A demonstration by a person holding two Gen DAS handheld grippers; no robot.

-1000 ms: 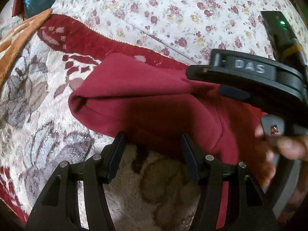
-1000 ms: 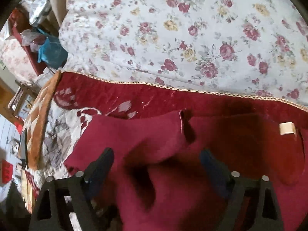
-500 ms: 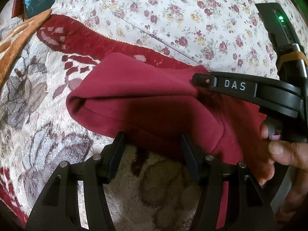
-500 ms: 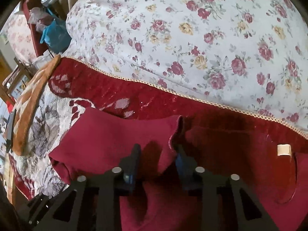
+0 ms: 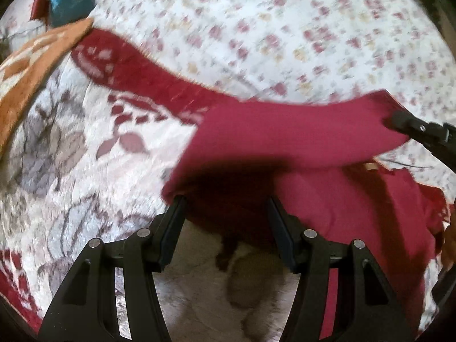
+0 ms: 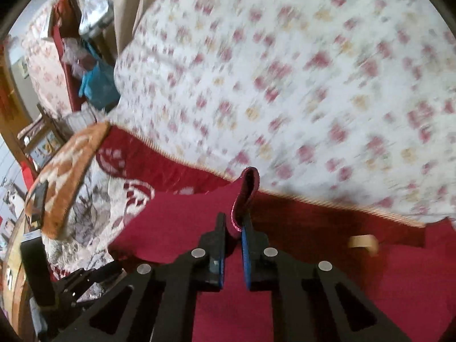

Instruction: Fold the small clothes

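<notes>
A dark red garment [image 5: 299, 134] lies on a patterned blanket [image 5: 71, 156] on the bed. My left gripper [image 5: 225, 202] is open, its fingertips at the garment's near edge, with the cloth draped just over them. My right gripper [image 6: 233, 222] is shut on a fold of the red garment [image 6: 245, 188] and holds it lifted. In the left wrist view the right gripper [image 5: 404, 122] shows at the right, pulling the cloth up and across. A tan label [image 6: 363, 242] shows on the garment.
A white floral bedsheet [image 6: 285, 71] covers the far half of the bed. An orange patterned cushion [image 5: 31, 65] lies at the left. A blue bag [image 6: 97, 82] and clutter stand beyond the bed's left end.
My right gripper closed on a fold of the red garment and has lifted it up and to the right. The left gripper stayed open at the garment's near edge.
</notes>
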